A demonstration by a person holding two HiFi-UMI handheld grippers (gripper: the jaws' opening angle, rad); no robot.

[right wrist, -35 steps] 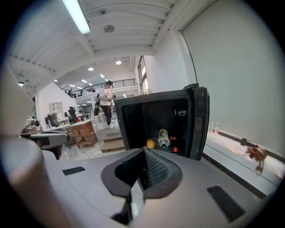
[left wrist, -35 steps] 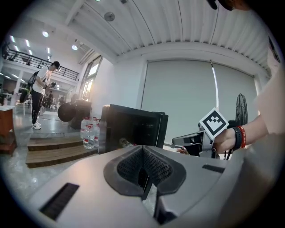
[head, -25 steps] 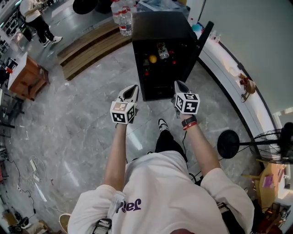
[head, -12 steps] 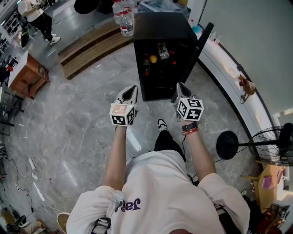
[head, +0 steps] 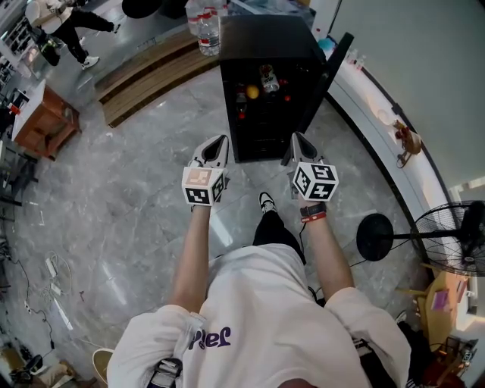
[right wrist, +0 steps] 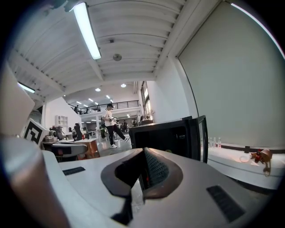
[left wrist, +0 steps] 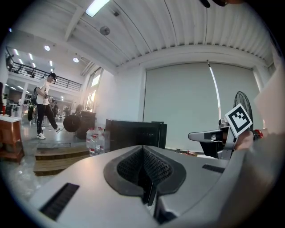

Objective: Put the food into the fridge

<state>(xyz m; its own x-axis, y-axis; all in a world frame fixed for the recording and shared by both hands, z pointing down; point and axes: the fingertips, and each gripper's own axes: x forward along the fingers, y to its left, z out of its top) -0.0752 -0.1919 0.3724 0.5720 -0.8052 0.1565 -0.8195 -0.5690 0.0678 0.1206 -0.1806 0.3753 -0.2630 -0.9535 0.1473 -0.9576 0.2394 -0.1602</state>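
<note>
A small black fridge [head: 269,45] stands on the floor ahead of me with its door [head: 327,68] swung open to the right. On its shelves I see an orange fruit [head: 252,92], a packet [head: 269,80] and small red items [head: 241,97]. My left gripper [head: 218,141] and right gripper [head: 295,139] hover side by side in front of the fridge, apart from it. Both are shut with nothing between the jaws. The fridge also shows in the left gripper view [left wrist: 133,133] and in the right gripper view [right wrist: 167,136].
Water bottles [head: 204,26] stand left of the fridge by wooden steps [head: 148,76]. A white ledge [head: 379,114] with a small brown figure [head: 409,142] runs along the right wall. A black fan [head: 447,235] stands at right. A wooden table [head: 42,125] and a walking person [head: 64,23] are at left.
Both grippers drifted slightly forward toward the fridge and stayed shut. The person at the far left walked on.
</note>
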